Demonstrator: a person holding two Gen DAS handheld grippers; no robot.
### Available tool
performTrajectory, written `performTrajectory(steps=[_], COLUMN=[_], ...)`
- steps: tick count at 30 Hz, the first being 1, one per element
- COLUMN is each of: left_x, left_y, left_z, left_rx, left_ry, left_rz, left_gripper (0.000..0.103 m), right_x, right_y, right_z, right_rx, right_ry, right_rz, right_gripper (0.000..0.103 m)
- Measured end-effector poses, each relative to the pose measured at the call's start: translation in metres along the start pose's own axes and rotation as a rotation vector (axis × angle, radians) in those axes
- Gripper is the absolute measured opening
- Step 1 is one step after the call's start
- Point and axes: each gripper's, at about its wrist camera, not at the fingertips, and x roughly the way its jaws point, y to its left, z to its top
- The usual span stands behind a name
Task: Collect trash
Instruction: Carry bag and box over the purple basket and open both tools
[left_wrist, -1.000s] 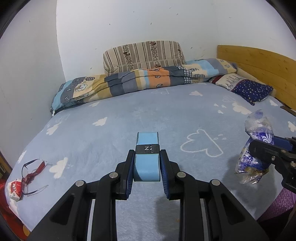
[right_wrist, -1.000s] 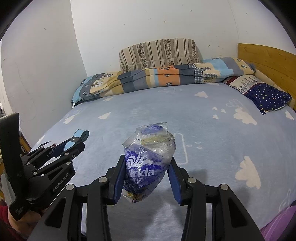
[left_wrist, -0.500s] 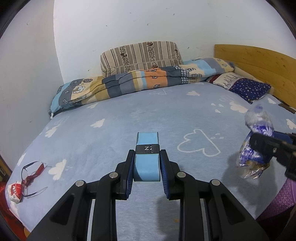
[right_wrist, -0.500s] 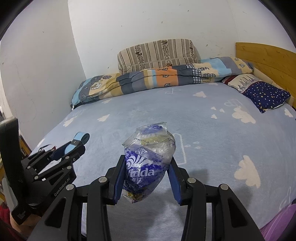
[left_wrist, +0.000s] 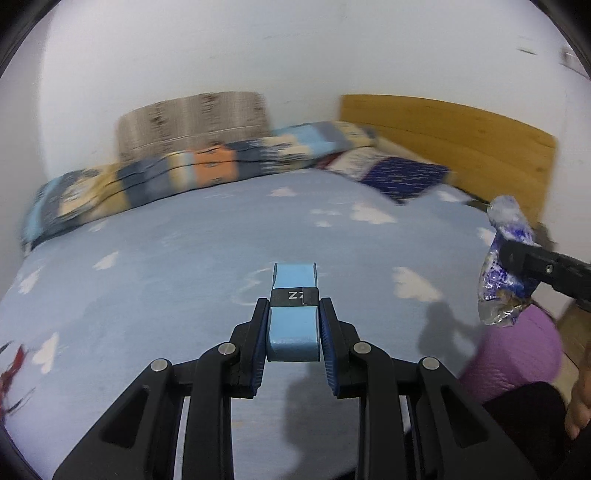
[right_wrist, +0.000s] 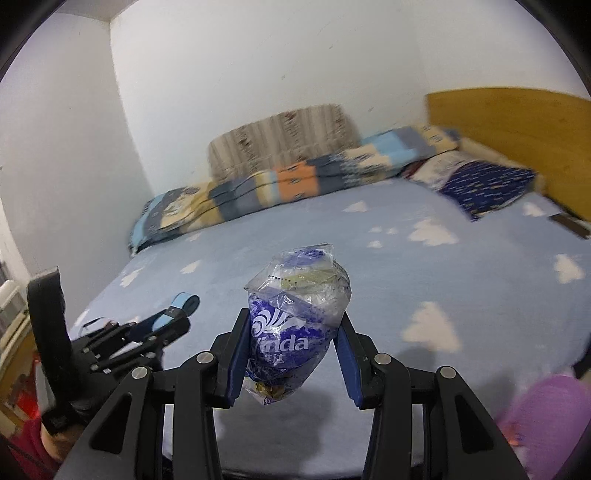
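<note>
While the left gripper (left_wrist: 293, 332) is clenched on a pale blue folded strip (left_wrist: 294, 310) with a black band, whose long axis runs straight out along the fingers, the right gripper (right_wrist: 291, 354) squeezes a crumpled clear-and-blue plastic wrapper (right_wrist: 295, 317) standing upright between its pads. Both pieces of trash hang above the cloud-print bedsheet (left_wrist: 166, 266), clear of it. The purple bag (right_wrist: 546, 417) lies low to the right, nearer the right gripper, so the wrapper would likely go first.

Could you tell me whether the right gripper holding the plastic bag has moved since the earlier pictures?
Yes. In the left wrist view, the right gripper and plastic bag now sit beyond the bed edge, over something purple.
</note>
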Motion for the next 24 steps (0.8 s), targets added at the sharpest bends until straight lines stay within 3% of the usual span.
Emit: performTrajectory(steps=[7, 11, 14, 19, 24], left_x=[-0.015, -0.018, -0.014, -0.005, 0.016], left_y=[-0.083, -0.146, -0.184, -0.24, -0.278], left_z=[0.013, 0.017, 0.018, 0.015, 0.016], left_rx=[0.068, 0.128, 0.174, 0.236, 0.251], left_ry=[0.031, 0.082, 0.127, 0.192, 0.262], left_rz=[-0.261, -0.427, -0.509, -0.599, -0.645], left_gripper=[0.025, 0.025, 0.025, 0.025, 0.025], right_x=[-0.083, -0.129, -0.157, -0.192, -0.196], right_y=[-0.079, -0.128, -0.155, -0.187, -0.208], right_z=[-0.027, -0.042, -0.048, -0.061, -0.071], right_rx=[0.123, 0.224, 0.282, 0.337, 0.383], right_ry=[-0.01, -0.007, -0.017, -0.035, -0.021], right_rz=[-0.171, -0.273, -0.327, -0.397, -0.402], right_gripper=[0.046, 0.046, 0.046, 0.046, 0.047])
